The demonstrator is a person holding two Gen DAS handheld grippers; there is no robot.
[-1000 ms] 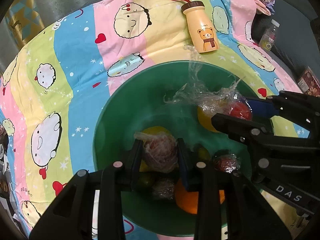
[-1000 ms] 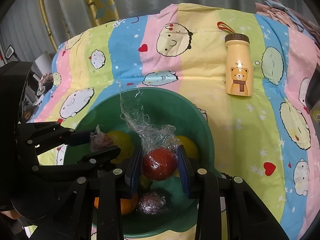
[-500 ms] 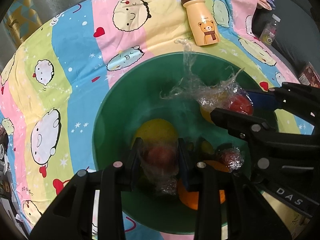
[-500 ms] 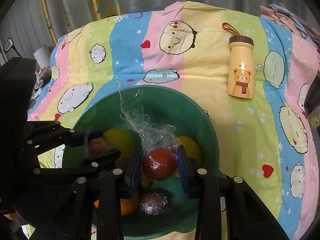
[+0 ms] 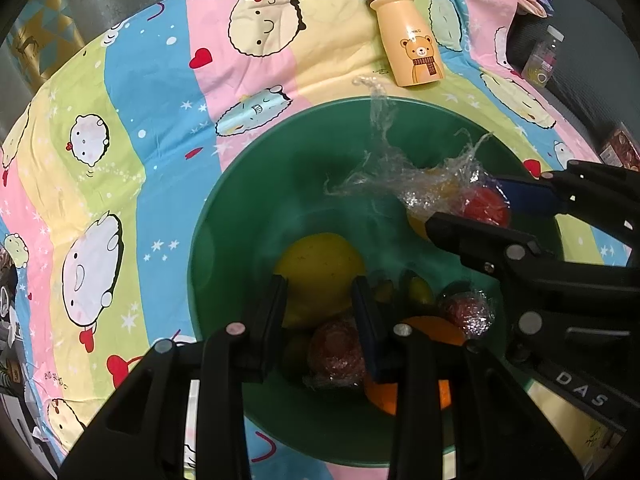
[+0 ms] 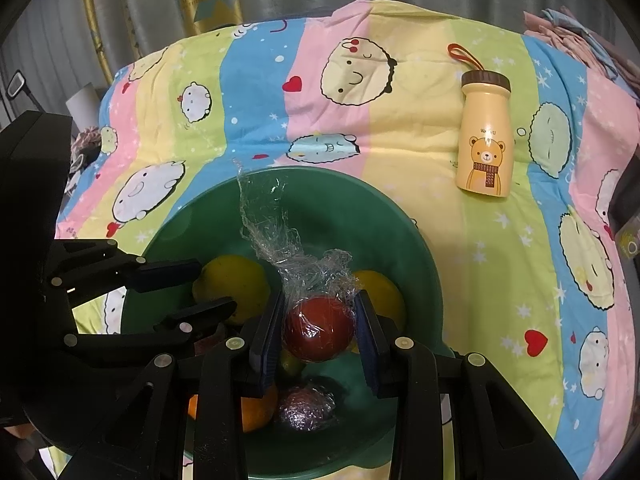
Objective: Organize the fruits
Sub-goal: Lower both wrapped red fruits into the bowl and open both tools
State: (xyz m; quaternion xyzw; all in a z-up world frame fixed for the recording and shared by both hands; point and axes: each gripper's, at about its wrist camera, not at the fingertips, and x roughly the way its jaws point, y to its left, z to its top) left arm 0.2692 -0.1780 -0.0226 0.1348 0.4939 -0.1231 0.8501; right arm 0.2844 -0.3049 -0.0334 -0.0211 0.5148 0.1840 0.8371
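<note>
A green bowl (image 5: 224, 240) on a striped cartoon bedsheet holds yellow fruits (image 5: 320, 272), an orange (image 5: 432, 328) and film-wrapped red fruits (image 5: 336, 348). My left gripper (image 5: 320, 300) is open and empty above the bowl, with a wrapped red fruit lying just below it. My right gripper (image 6: 320, 320) is shut on a red fruit (image 6: 320, 328) in loose plastic film (image 6: 272, 240), held over the bowl (image 6: 400, 220). It also shows at the right of the left wrist view (image 5: 484, 208). The left gripper (image 6: 188, 288) shows at the left of the right wrist view.
A yellow bear-print bottle (image 5: 412, 56) (image 6: 486, 140) with a brown cap lies on the sheet beyond the bowl. A small clear bottle (image 5: 544, 60) and a box stand off the bed's right edge. A grey curtain hangs behind.
My left gripper has opened and let go of its wrapped red fruit, which has dropped into the bowl. My right gripper still holds its red fruit.
</note>
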